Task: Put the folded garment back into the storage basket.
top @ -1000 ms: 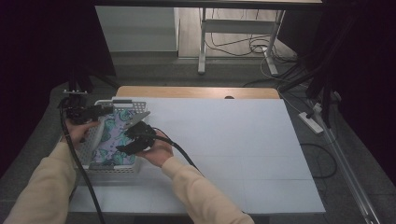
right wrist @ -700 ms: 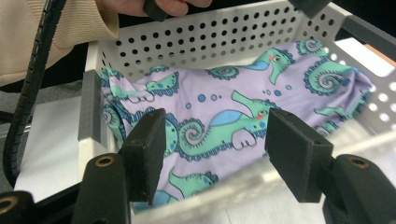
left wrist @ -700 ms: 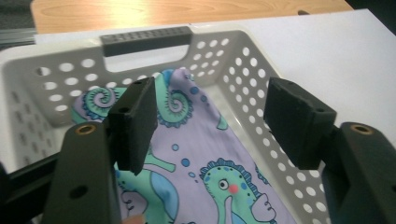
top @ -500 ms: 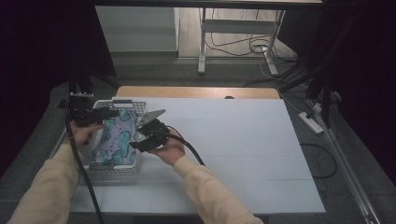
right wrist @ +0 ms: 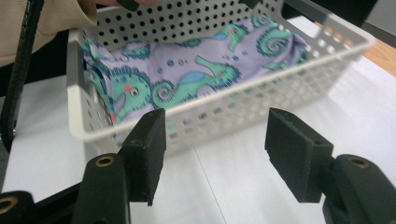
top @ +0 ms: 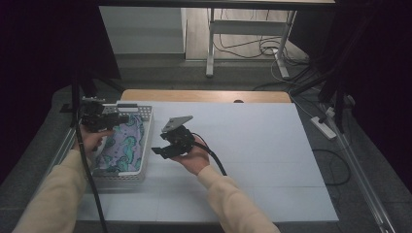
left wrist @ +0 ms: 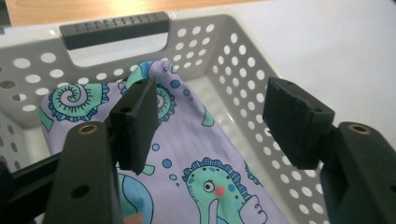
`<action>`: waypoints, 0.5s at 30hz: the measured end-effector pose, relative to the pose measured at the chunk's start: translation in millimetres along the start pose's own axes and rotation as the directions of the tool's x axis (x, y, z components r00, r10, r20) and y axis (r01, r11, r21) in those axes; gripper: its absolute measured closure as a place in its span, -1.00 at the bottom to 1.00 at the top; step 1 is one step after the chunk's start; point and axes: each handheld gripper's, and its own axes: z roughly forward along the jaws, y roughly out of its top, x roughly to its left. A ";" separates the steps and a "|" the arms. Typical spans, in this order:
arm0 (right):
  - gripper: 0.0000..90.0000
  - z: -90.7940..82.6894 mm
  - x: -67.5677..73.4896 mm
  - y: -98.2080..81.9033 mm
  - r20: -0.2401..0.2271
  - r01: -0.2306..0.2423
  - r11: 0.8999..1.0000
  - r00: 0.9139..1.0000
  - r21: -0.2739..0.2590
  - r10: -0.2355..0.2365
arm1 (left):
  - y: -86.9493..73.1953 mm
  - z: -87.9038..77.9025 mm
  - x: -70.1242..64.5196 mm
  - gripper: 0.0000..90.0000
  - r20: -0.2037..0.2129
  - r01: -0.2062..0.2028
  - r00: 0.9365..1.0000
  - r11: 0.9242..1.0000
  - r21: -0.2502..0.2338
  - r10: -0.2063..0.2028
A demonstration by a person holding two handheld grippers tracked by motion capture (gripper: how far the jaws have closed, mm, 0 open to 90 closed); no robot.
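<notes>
A white perforated basket stands at the table's left side. In it lies a lilac cloth with teal seahorses. My left gripper hovers over the basket's far end. Its jaws have just closed a little but still stand apart, with nothing between them. In the left gripper view, the left gripper looks down on the cloth and the basket wall. My right gripper is open over the white table, just right of the basket. In the right gripper view, the right gripper faces the basket's side and the cloth.
The white table top stretches to the right of the basket. A wooden edge borders its back. Beyond it stand desk legs with cables on the floor. A power strip lies off the table's right side.
My right gripper has moved right, from over the basket out onto the white table. The left gripper has shifted slightly over the basket's far end. The cloth lies flatter in the basket.
</notes>
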 end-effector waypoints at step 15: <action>-0.14 -66.9 -15.7 -45.8 0.078 -0.048 0.999 0.996 -0.009 0.048 | 13.6 42.1 -10.3 -0.20 -0.115 0.009 0.993 0.995 0.100 0.002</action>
